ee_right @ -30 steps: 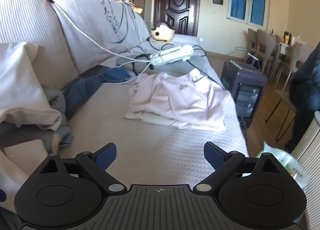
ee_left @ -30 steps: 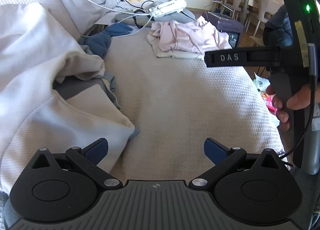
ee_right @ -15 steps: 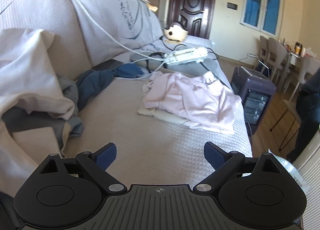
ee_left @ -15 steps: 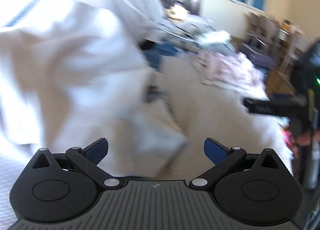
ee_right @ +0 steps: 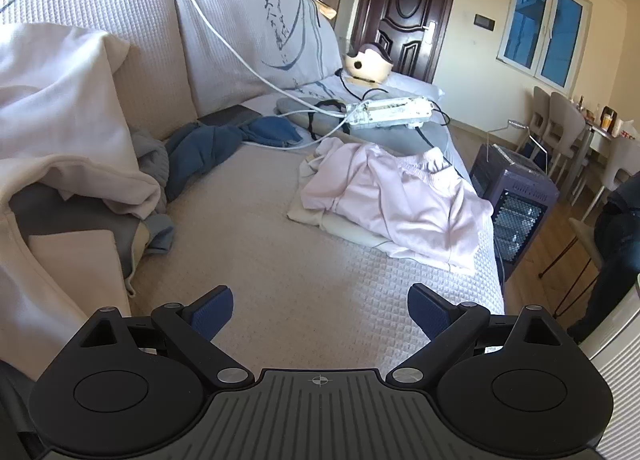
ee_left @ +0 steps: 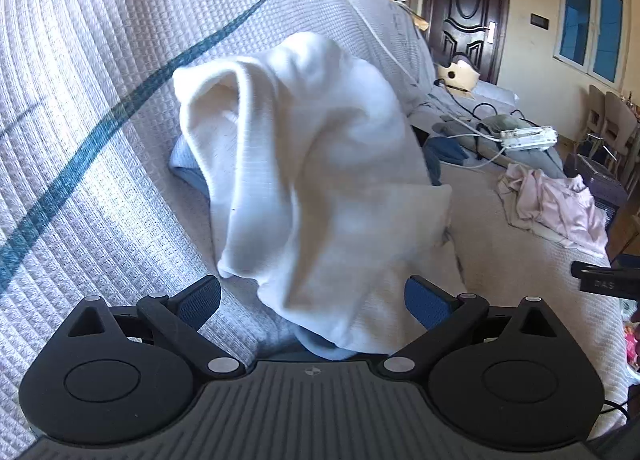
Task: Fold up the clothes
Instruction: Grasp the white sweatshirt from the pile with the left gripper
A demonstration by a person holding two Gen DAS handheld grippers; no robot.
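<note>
In the left wrist view, the camera is now facing the sofa back (ee_left: 80,108) instead of the open seat it was looking along a second ago, after a blurred swing half a second back. The left gripper (ee_left: 312,296) is sitting with its blue pads spread wide, gripping nothing, and the white garment (ee_left: 304,180) is filling the middle of the frame, its lowest fold hanging down between the pads. This is reading as the approach to a first grab: folding has not yet begun. The garment is looking thick, soft and bunched, leaning against the sofa back at the left with a blue-grey piece peeking out beneath it. Far right, the pink garment (ee_left: 556,204) is lying crumpled on the seat.

In the right wrist view, the right gripper (ee_right: 320,310) is also standing fully released, hovering over bare seat cover (ee_right: 304,272), and it has drifted only slightly nearer the far end. The white garment (ee_right: 60,112) is heaped at the near left, well apart from this gripper. The pink garment (ee_right: 400,200) is lying far right beside the blue clothes (ee_right: 208,148).
</note>
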